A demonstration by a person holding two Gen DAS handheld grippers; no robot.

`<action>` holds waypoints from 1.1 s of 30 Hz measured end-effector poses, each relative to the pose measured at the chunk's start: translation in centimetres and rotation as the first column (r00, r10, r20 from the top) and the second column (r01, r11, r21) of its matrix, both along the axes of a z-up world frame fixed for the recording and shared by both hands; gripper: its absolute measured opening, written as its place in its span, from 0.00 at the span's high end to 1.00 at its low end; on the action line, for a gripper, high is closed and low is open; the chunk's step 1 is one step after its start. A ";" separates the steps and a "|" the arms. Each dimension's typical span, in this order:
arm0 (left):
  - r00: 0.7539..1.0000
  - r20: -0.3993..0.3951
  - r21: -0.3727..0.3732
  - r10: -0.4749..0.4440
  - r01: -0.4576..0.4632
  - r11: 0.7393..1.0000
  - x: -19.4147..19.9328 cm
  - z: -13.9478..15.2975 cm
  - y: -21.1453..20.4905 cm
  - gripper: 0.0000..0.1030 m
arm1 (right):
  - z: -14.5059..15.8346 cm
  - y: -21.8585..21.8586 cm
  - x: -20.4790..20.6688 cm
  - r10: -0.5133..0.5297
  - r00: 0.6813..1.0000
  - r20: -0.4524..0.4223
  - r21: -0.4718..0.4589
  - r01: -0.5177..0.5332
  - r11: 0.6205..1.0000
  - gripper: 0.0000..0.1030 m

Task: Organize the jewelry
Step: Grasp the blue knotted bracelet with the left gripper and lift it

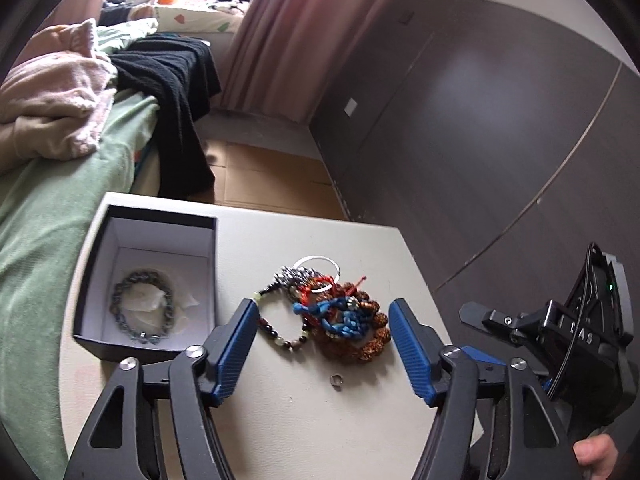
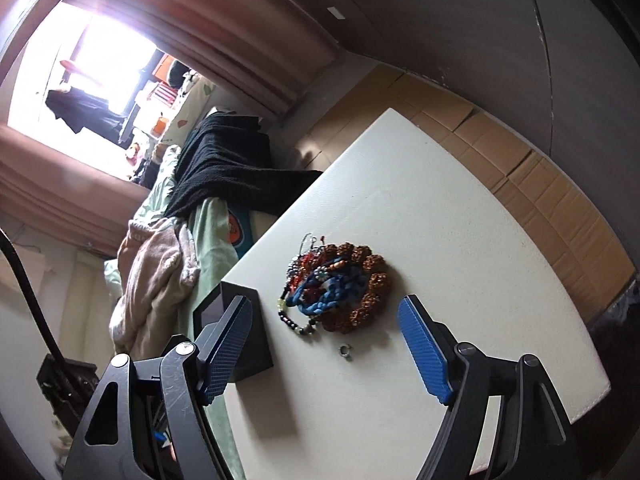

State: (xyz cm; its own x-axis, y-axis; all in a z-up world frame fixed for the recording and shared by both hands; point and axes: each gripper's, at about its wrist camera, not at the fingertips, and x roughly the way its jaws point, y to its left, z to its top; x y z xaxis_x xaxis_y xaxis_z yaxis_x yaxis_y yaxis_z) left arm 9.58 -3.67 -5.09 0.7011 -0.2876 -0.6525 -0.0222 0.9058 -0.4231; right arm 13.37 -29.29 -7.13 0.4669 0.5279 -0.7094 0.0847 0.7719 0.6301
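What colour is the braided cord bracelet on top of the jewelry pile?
Blue, the braided cord bracelet shows best in the left wrist view.

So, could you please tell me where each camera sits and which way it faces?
Left wrist: on the left gripper, tilted down at the table, with the jewelry pile ahead and the open box to its left; own blue-padded fingers, the right gripper's body and a fingertip at lower right show.
Right wrist: on the right gripper, rolled, looking down at the pile; only its fingers show.
Shared: table, pile, small ring, box, bed.
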 end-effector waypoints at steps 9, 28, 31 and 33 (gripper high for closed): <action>0.996 -0.067 0.024 -0.055 0.056 0.998 2.5 -2.2 -2.7 0.65 | -2.3 -2.5 1.3 -0.087 0.989 -0.119 0.034 0.091 0.995 0.18; 0.987 -0.157 0.065 -0.040 0.051 0.997 5.3 -6.8 -4.6 0.90 | -3.5 -1.2 2.3 -0.038 0.985 -0.171 0.043 0.046 0.998 0.18; 0.989 -0.141 0.024 -0.046 0.050 0.998 5.3 -6.5 -4.1 0.91 | -3.5 -0.6 2.3 -0.021 0.986 -0.163 0.025 0.026 0.999 0.18; 0.992 -0.120 0.024 -0.048 0.051 0.998 5.1 -5.9 -3.9 0.91 | -3.6 -0.4 2.3 -0.015 0.987 -0.158 0.014 0.017 1.000 0.18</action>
